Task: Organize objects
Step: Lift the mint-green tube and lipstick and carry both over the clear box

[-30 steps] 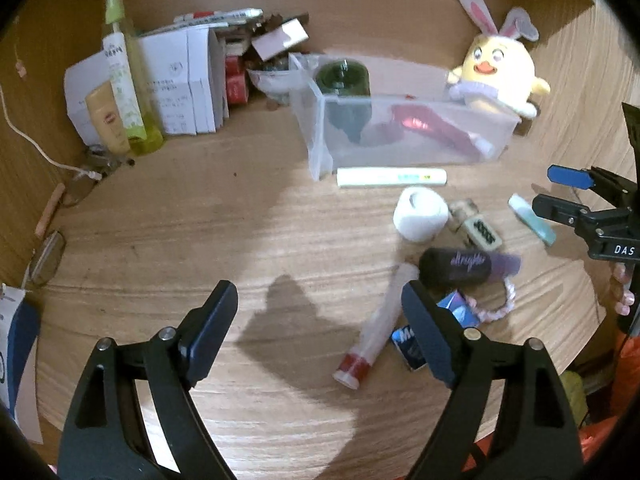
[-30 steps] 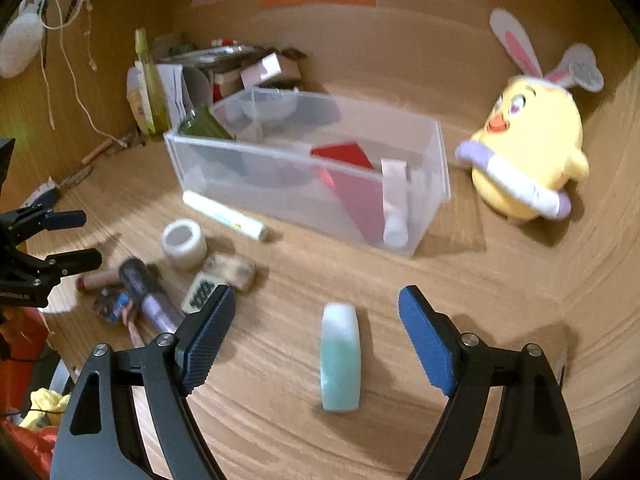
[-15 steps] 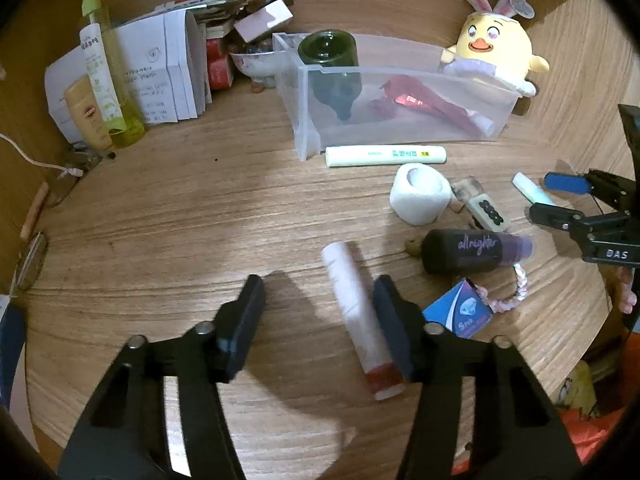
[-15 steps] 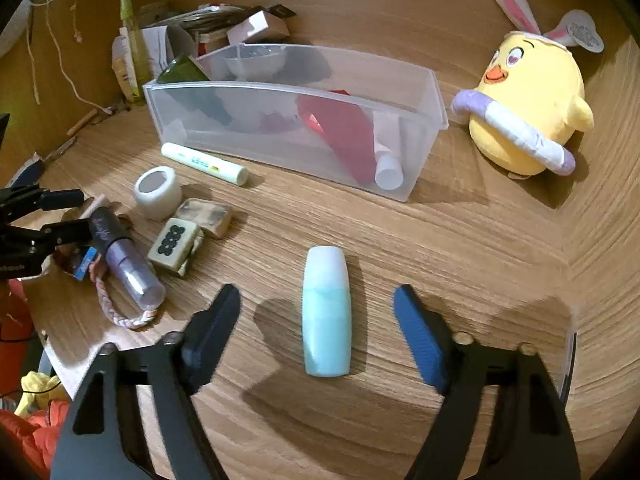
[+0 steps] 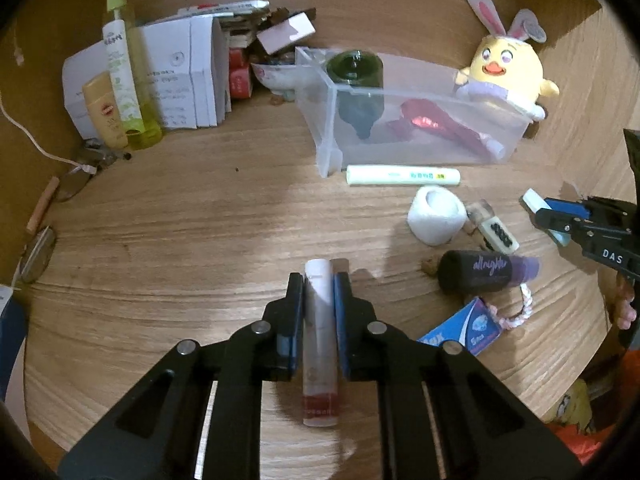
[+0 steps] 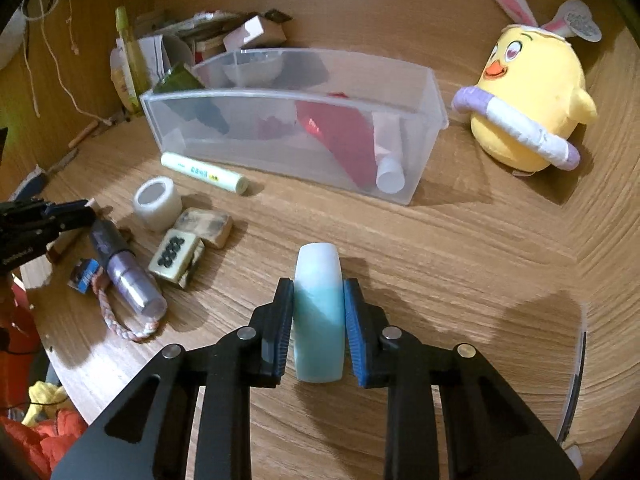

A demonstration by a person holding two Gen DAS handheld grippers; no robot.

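Note:
In the left wrist view my left gripper (image 5: pixel 319 280) is shut on a white tube with a red end (image 5: pixel 318 340), which lies lengthwise between the pads on the wooden table. In the right wrist view the jaws of my right gripper (image 6: pixel 318 286) are closing on a teal-and-white oval bottle (image 6: pixel 319 320), and both blue pads touch its sides. A clear plastic bin (image 6: pixel 280 136) stands behind, holding a dark green bottle (image 5: pixel 356 80), a red pouch (image 6: pixel 340 136) and a white tube (image 6: pixel 390 160).
Loose between the grippers lie a pale green stick (image 5: pixel 402 175), a white tape roll (image 5: pixel 436 220), mahjong tiles (image 6: pixel 176 256), a black-and-purple bottle (image 5: pixel 486 276), a braided loop (image 6: pixel 120 324) and a blue packet (image 5: pixel 464 330). A yellow plush chick (image 6: pixel 532 100) sits far right. Boxes and a spray bottle (image 5: pixel 124 80) crowd the far left corner.
Both grippers went from wide open to closed: the left around the white tube, which now lies lengthwise between its pads, the right around the teal bottle.

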